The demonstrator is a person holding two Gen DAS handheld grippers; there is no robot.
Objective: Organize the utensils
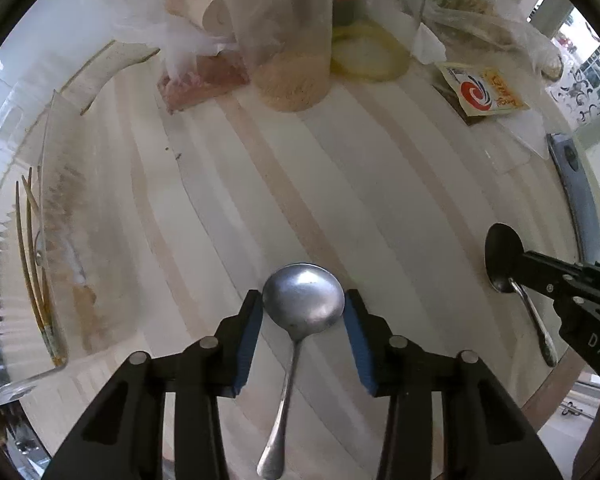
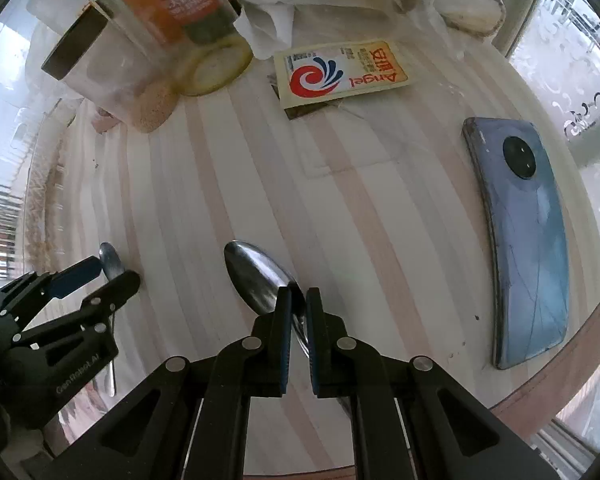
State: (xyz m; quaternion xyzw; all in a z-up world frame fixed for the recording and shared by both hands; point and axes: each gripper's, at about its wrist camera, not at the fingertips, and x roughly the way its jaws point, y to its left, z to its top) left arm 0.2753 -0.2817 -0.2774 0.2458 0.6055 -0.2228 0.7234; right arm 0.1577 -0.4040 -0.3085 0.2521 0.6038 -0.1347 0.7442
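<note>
A round metal spoon [image 1: 303,306] lies on the striped table, its bowl between the two blue pads of my open left gripper [image 1: 304,312], which straddles it; its handle runs back toward me. The left gripper also shows in the right wrist view [image 2: 108,276] with the spoon bowl [image 2: 111,261] between its fingers. An oval metal spoon [image 2: 256,276] lies to the right. My right gripper [image 2: 298,300] is shut on the neck of this oval spoon, which also shows in the left wrist view [image 1: 504,256].
A clear tray [image 1: 56,240] with chopsticks [image 1: 30,256] sits at the left. Jars [image 1: 288,40], plastic bags and a yeast packet [image 2: 340,72] crowd the far side. A blue phone [image 2: 528,240] lies at the right, near the table's edge [image 2: 560,372].
</note>
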